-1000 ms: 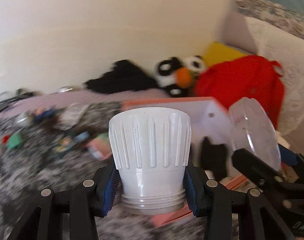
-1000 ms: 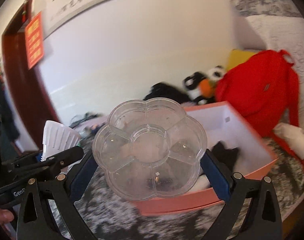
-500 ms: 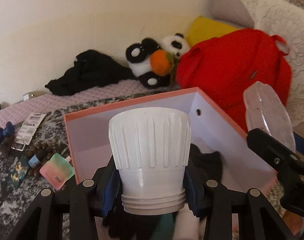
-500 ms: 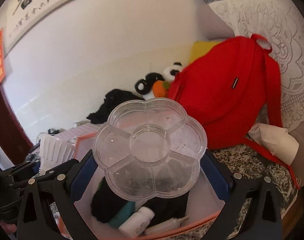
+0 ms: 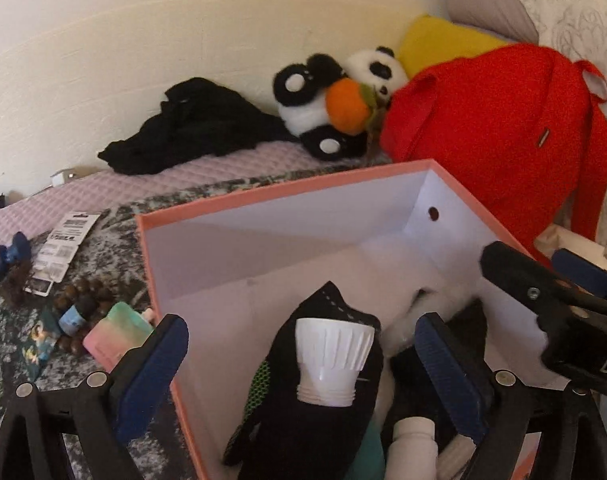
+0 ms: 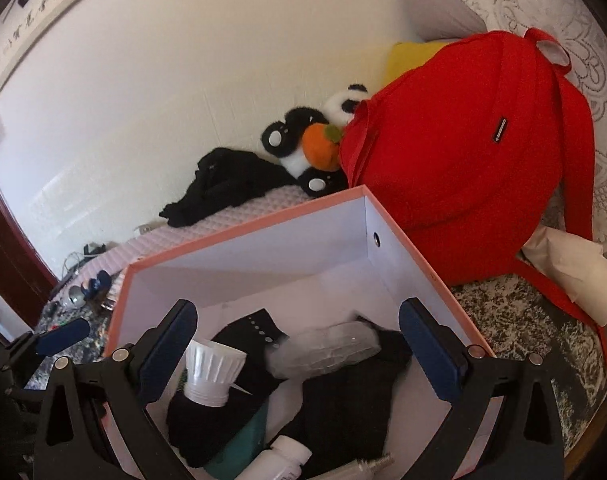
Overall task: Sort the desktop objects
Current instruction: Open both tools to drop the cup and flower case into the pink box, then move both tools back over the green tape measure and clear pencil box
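Note:
A pink-rimmed white box (image 5: 287, 196) (image 6: 239, 236) sits on the patterned cover. Inside it, the white ribbed cap (image 5: 332, 360) (image 6: 212, 372) lies on a black glove (image 5: 303, 432) (image 6: 239, 344). The clear flower-shaped tray (image 6: 327, 346) lies blurred on black cloth inside the box. My left gripper (image 5: 301, 376) is open and empty above the cap. My right gripper (image 6: 297, 356) is open and empty above the tray; it also shows in the left wrist view (image 5: 543, 300) at the right.
A red backpack (image 5: 499, 136) (image 6: 463, 152), a panda plush (image 5: 335, 104) and black clothing (image 5: 191, 124) lie behind the box. Small items, a pastel case (image 5: 115, 336), beads and a bottle (image 5: 73, 316) lie left of it. White bottles (image 6: 279, 460) lie in the box's near end.
Both grippers opened over the box. The white cap dropped from the left gripper onto the glove. The clear tray dropped from the right gripper into the box.

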Tool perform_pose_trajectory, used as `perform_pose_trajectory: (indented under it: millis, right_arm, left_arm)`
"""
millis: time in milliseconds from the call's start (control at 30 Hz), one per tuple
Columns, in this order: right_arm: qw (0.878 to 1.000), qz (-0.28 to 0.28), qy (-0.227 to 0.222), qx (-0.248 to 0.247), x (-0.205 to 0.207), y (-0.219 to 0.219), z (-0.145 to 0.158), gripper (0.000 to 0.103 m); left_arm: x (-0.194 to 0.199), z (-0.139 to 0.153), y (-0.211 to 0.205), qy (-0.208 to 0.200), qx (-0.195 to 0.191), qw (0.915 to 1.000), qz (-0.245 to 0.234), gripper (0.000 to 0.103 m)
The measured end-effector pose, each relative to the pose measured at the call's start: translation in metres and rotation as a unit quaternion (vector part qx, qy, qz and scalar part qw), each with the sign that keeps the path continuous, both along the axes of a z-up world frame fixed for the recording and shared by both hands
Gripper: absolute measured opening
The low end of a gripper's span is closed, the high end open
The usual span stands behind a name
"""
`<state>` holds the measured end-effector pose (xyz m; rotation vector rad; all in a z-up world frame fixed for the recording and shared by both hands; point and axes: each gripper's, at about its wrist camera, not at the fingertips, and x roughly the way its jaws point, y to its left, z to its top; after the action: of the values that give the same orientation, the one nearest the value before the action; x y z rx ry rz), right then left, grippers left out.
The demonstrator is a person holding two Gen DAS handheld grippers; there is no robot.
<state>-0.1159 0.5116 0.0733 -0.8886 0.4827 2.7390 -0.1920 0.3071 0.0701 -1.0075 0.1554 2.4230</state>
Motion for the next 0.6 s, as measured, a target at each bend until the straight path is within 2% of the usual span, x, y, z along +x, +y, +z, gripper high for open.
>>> perform_pose_trajectory:
  millis: [367,600]
  right_arm:
    - [0.998,-0.004,0.053,0.016,0.054,-0.029,0.060,0.103]
    - [0.996,-0.012,0.085,0.017,0.104,-0.043,0.093,0.103]
  left_arm:
    - [0.043,0.052,-0.032,0.023,0.050,0.9984,0.008,0.098]
    - [0.104,0.054,-0.043,0.027,0.073,0.9969,-0.010,0.099]
